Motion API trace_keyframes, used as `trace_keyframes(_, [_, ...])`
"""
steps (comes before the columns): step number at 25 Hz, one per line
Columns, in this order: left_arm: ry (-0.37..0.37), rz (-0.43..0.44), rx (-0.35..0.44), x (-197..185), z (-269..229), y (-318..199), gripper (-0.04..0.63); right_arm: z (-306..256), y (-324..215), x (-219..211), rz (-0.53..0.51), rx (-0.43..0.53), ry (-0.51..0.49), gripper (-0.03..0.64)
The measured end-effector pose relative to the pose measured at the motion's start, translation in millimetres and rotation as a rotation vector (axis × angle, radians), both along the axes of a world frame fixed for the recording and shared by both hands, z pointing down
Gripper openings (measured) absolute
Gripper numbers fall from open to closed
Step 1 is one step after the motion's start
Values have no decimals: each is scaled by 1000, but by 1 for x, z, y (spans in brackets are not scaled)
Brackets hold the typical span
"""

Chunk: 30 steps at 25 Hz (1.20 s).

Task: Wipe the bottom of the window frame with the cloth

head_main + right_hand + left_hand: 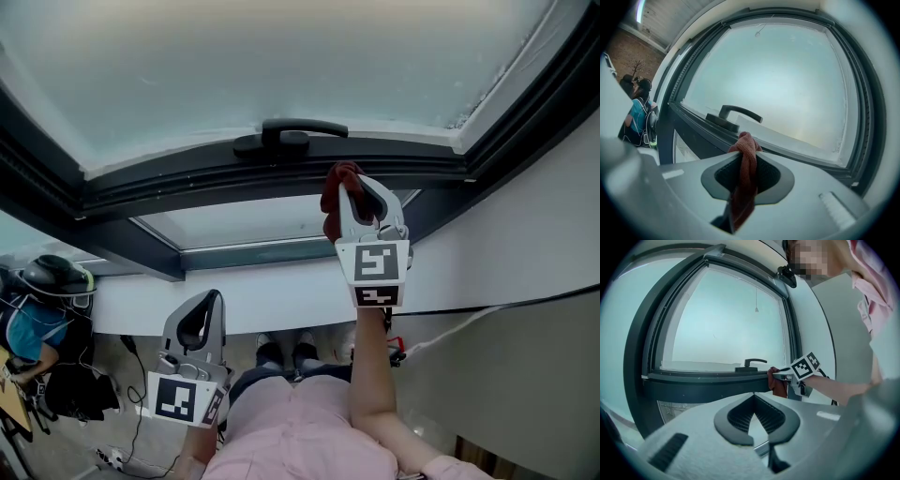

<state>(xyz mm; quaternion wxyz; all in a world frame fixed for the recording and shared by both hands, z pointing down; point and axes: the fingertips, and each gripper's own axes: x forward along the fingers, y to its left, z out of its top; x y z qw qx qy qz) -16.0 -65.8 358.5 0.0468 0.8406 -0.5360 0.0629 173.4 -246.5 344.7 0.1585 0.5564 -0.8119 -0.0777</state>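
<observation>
The window (281, 56) fills most of the head view, with its dark window frame (187, 183) running across below the glass and a handle (291, 131) on the bottom bar. The right gripper (349, 192) is raised to that bar, just right of the handle, with its jaws clamped on a bunched red cloth (334, 192). The cloth sits at the frame's lower edge and seems to press on it, though contact is hard to confirm from these angles. The left gripper (208, 302) hangs low, well apart from the frame, its tips together on nothing. Wiping looks to be at an early pass. The next move calls for sliding the cloth along the bar with steady pressure and keeping clear of the handle.
</observation>
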Motion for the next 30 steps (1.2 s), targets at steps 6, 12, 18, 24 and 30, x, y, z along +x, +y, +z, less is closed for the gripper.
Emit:
trace_keyframes(6, [-8,-14,8,7,-2,1,-2,0,-4,26,36,6,-36,63])
trace_keyframes(12, [-13,-18,10,20,-3,2,-2,1,-5,46,52,7,-50,63])
trace_keyframes(18, [-12,-37,17,31,0,1,-2,1,-8,67,60,15,-76,64])
trace_keyframes(24, [-4,-34,19,47,3,-4,-2,4,-9,87,69,9,-68,64])
trace_keyframes(30, [5,-17,17,66,7,-12,-2,5,-14,112,94,17,-74,64])
